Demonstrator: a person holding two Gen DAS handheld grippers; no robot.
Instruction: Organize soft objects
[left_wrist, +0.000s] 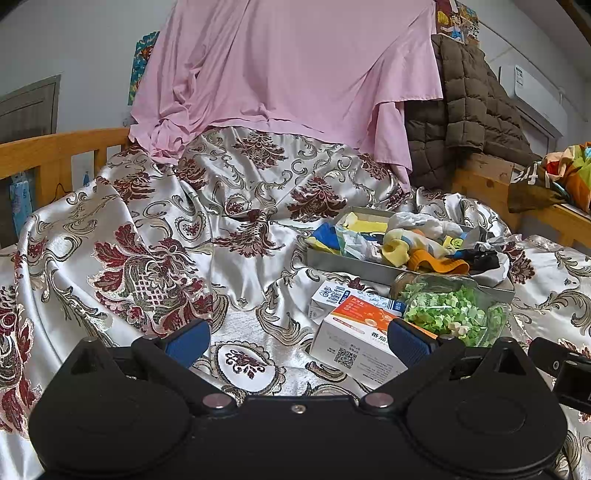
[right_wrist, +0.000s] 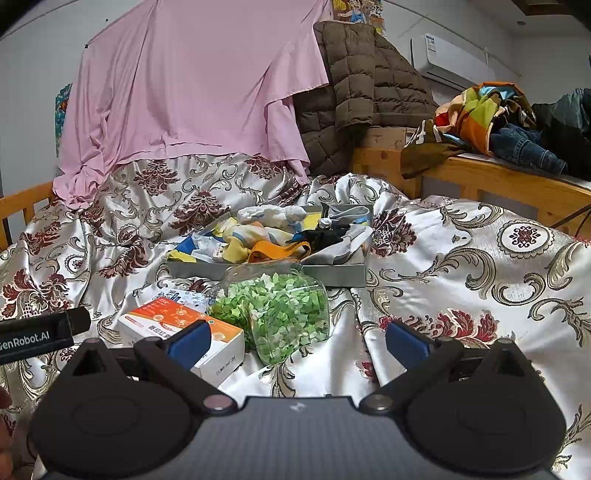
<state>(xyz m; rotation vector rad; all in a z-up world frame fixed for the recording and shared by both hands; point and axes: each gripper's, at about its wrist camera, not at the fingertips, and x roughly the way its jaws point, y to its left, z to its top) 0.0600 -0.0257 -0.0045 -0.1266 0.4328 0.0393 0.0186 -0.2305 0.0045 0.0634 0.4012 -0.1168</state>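
A grey tray (left_wrist: 343, 260) (right_wrist: 332, 271) lies on the patterned bedspread, piled with soft items: yellow and orange socks (left_wrist: 436, 260) (right_wrist: 273, 249), white socks (left_wrist: 417, 221) (right_wrist: 273, 214) and a black piece (right_wrist: 325, 234). My left gripper (left_wrist: 297, 341) is open and empty, low over the bedspread, left of the boxes. My right gripper (right_wrist: 295, 343) is open and empty, just in front of the clear jar of green paper bits (right_wrist: 280, 314) (left_wrist: 450, 310).
An orange-and-white box (left_wrist: 354, 339) (right_wrist: 177, 328) and a blue-and-white box (left_wrist: 328, 297) lie in front of the tray. A pink sheet (left_wrist: 288, 74) and brown quilted coat (right_wrist: 351, 85) hang behind. Wooden bed rails (left_wrist: 55, 151) (right_wrist: 498, 173) flank the bed; clothes (right_wrist: 498, 118) pile on the right.
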